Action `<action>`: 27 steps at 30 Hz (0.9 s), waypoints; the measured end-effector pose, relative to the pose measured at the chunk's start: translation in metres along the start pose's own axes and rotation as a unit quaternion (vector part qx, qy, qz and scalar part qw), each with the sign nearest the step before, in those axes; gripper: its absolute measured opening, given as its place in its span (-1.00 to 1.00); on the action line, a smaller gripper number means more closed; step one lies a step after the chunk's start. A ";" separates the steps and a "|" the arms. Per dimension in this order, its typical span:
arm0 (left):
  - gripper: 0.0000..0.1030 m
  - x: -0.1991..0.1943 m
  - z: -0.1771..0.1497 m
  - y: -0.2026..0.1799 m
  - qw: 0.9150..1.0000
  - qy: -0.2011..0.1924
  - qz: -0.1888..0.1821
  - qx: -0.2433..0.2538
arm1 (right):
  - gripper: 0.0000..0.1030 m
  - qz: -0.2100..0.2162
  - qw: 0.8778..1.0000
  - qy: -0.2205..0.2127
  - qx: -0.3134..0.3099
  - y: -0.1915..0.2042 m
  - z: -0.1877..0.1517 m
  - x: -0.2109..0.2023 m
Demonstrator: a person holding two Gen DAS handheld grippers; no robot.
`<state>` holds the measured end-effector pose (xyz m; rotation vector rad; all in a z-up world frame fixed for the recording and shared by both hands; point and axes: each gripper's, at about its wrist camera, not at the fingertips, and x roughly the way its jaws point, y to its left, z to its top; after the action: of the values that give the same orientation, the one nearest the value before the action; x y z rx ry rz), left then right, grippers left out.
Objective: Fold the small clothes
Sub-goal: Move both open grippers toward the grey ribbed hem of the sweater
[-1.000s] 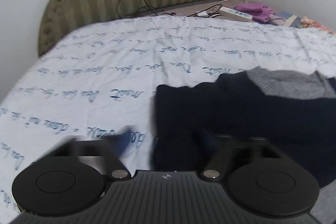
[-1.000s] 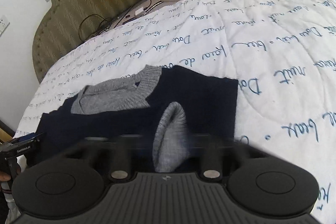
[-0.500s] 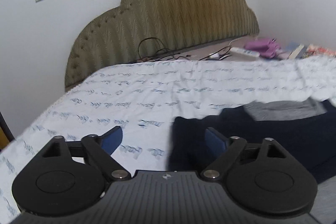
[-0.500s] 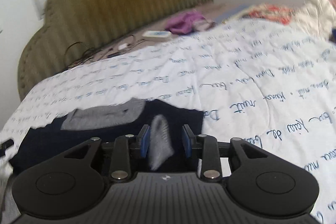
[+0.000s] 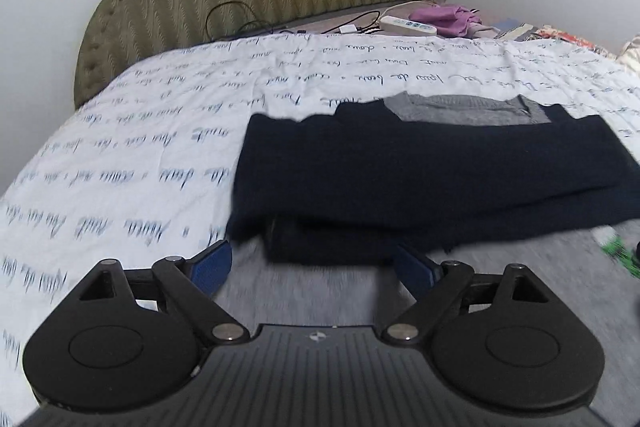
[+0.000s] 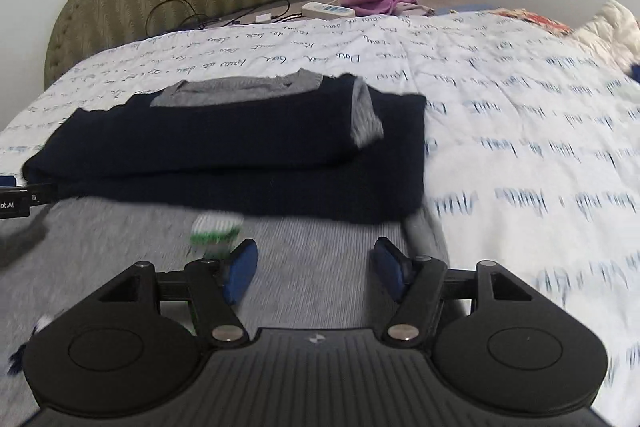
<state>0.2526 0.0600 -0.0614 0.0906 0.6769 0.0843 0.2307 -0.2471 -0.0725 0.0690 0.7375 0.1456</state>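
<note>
Left gripper (image 5: 310,263): jaws spread wide, nothing between the pads, hovering at the near-left corner of the navy sweater (image 5: 420,179). Sweater lies on the white script-print bedspread (image 5: 160,131), folded into a band, grey collar (image 5: 468,111) at the far edge. In front of it there's a grey ribbed garment (image 6: 312,259), blurred, right under both tools.

Right gripper (image 6: 314,269): also open, empty, over the grey ribbed garment, just short of the sweater's near edge. Grey cuff (image 6: 364,119) lies on top of the navy fold, right of centre.

Risks, as I see it:
- Both claws sit over two layers. Closing low could pinch the grey garment along with the navy edge and drag both.
- Top fold is loose and offset. Uneven lift left vs right would skew it or flip it open.
- Cuff is unsecured and could slide out on the next fold.

Vs half a second ago: right claw was nearly closed around the grey cuff, now it's released and backed off. Left was open then too, and has dropped lower and nearer the corner.
</note>
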 end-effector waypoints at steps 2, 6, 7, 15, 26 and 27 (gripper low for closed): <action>0.75 -0.013 -0.012 0.001 1.000 0.004 0.000 -0.005 | 0.28 -0.005 1.000 0.000 0.007 0.003 -0.011 -0.013; 0.76 -0.037 -0.041 -0.003 1.000 0.020 -0.009 -0.012 | 0.38 -0.014 1.000 0.005 0.015 0.013 -0.032 -0.033; 0.76 -0.042 -0.048 -0.005 1.000 0.020 -0.007 -0.008 | 0.39 -0.017 1.000 0.004 0.009 0.016 -0.036 -0.037; 0.76 -0.082 -0.072 -0.011 1.000 0.013 -0.017 0.015 | 0.40 -0.004 1.000 0.011 0.020 0.026 -0.058 -0.064; 0.76 -0.114 -0.100 -0.004 0.999 0.028 -0.029 0.001 | 0.41 0.000 1.000 0.006 0.005 0.039 -0.090 -0.101; 0.76 -0.116 -0.102 -0.004 0.999 0.028 -0.028 0.001 | 0.41 0.002 1.000 0.005 0.004 0.040 -0.093 -0.105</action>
<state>0.0984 0.0493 -0.0689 0.0713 0.7360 0.0318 0.0867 -0.2227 -0.0672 0.0767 0.7470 0.1461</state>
